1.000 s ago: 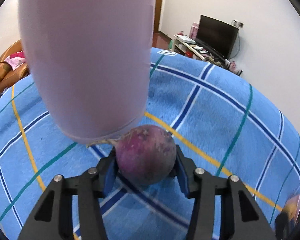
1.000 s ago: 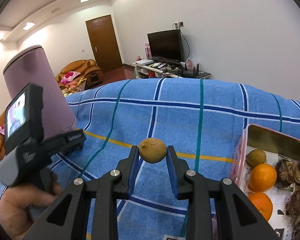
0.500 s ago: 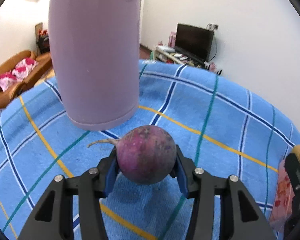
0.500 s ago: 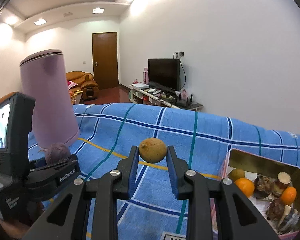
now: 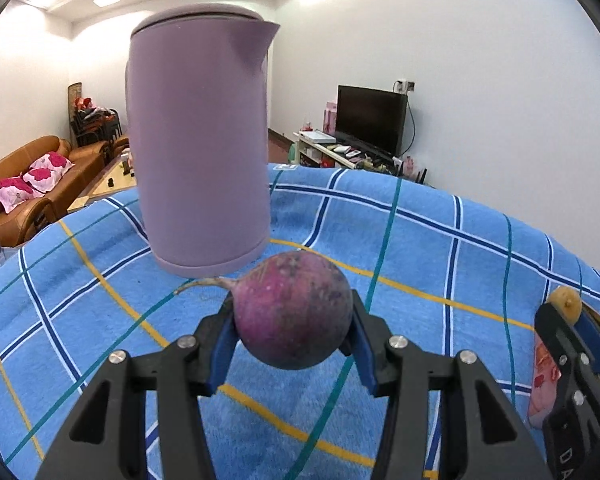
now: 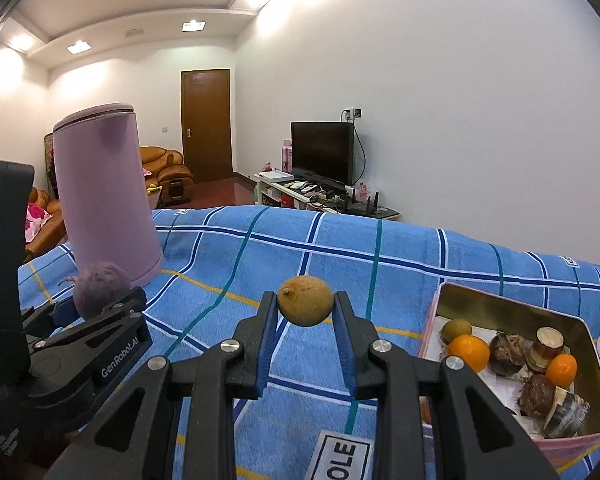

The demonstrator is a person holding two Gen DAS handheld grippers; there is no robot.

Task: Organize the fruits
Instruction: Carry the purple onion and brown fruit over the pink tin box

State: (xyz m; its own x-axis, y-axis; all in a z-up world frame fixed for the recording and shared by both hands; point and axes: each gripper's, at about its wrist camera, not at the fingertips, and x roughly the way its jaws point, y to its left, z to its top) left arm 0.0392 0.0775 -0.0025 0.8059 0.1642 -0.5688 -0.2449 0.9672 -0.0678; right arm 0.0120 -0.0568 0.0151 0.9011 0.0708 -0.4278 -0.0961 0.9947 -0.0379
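My left gripper (image 5: pixel 293 324) is shut on a round purple radish (image 5: pixel 292 308) with a thin root tail, held above the blue checked cloth. It also shows in the right wrist view (image 6: pixel 100 290) at the left. My right gripper (image 6: pixel 305 308) is shut on a small yellow-brown fruit (image 6: pixel 305 300), held above the cloth; the fruit shows in the left wrist view (image 5: pixel 566 303) at the right edge. A pink tin box (image 6: pixel 496 300) at the right holds oranges (image 6: pixel 468 350), a green-brown fruit and several dark brown pieces.
A tall lilac kettle (image 5: pixel 198 152) stands on the cloth just behind the radish, also at the left in the right wrist view (image 6: pixel 104 196). The blue checked cloth (image 6: pixel 340 252) covers the table. Beyond are a TV, a door and sofas.
Both grippers have risen and tilted up, each keeping its hold. The left gripper has backed away from the kettle, whose whole body now shows. The tin box sits lower right in the right wrist view.
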